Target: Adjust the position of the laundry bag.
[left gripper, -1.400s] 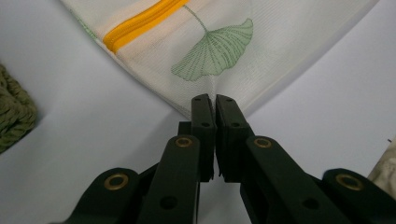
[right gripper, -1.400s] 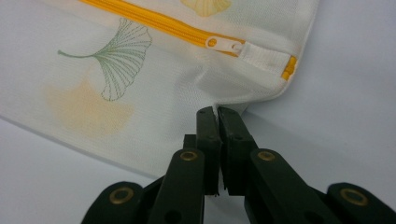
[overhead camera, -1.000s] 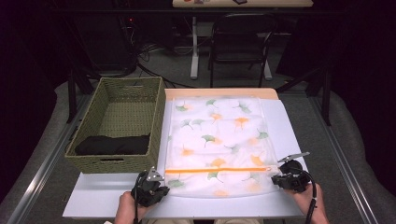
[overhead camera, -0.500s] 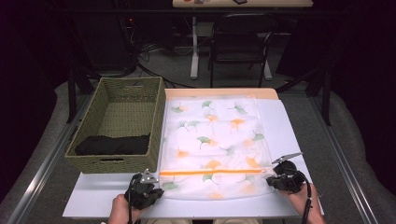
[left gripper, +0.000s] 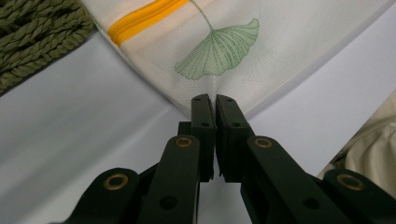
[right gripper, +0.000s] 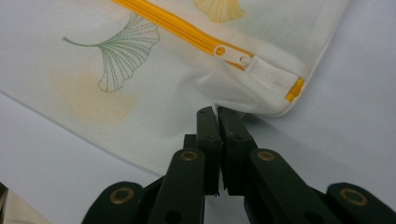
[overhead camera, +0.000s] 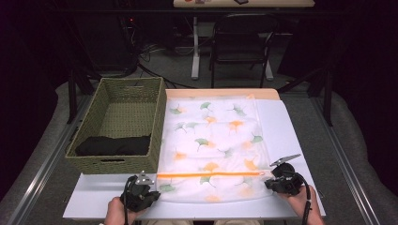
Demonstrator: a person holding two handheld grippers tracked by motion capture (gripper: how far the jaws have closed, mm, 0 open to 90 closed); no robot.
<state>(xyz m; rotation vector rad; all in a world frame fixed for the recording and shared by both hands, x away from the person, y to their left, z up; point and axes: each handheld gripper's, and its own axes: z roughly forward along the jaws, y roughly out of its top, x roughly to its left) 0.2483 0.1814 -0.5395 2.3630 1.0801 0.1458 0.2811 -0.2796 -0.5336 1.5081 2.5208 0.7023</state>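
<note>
- The mesh bag (overhead camera: 213,147) lies flat on the counter (overhead camera: 291,136) beside the basket (overhead camera: 119,124), long axis running away from the person, zipper (overhead camera: 209,175) crosswise.
- Left tongs (left gripper: 214,100) and right tongs (right gripper: 217,112) are clamped on its near edge.
- Bag's contents are hard to make out.

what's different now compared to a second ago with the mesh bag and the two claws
Both claws, left and right, have drawn back toward the person, pulling the ginkgo-print mesh bag slightly nearer the table's front edge. Both stay shut on its near edge. The woven basket and the black cloth inside are unchanged.
</note>
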